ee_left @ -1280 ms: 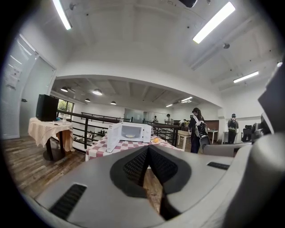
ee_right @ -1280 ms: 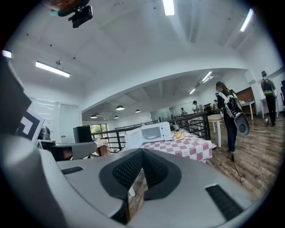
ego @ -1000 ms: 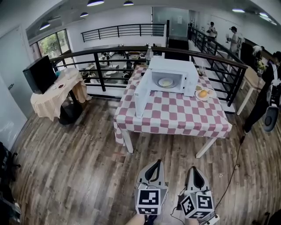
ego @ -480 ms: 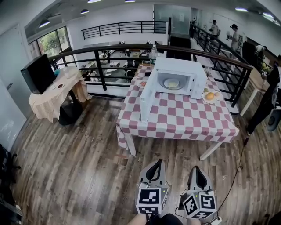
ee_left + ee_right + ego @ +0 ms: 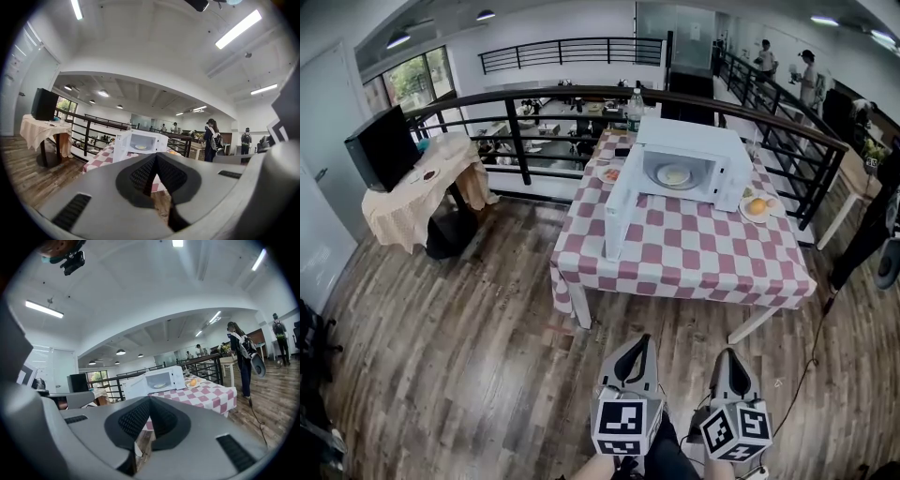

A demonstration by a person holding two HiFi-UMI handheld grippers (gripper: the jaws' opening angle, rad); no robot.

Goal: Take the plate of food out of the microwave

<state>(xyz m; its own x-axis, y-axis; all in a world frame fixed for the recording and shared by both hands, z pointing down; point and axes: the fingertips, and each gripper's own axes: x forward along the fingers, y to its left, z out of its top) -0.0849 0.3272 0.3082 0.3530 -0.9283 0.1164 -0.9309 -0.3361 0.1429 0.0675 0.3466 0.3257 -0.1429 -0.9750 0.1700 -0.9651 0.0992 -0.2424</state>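
Plate of food (image 5: pixel 675 175) in open microwave (image 5: pixel 689 137), probably stiff, breakable, slick: pinch near rim, keep level; left gripper (image 5: pixel 637 344) and right gripper (image 5: pixel 732 355) jaws pressed together, empty.

Left gripper (image 5: pixel 156 157) fingers (image 5: pixel 143 176) together, empty; open microwave (image 5: pixel 146 139) ahead, plate (image 5: pixel 141 147) inside.

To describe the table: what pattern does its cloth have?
The cloth has a red and white check pattern, best shown in the head view.
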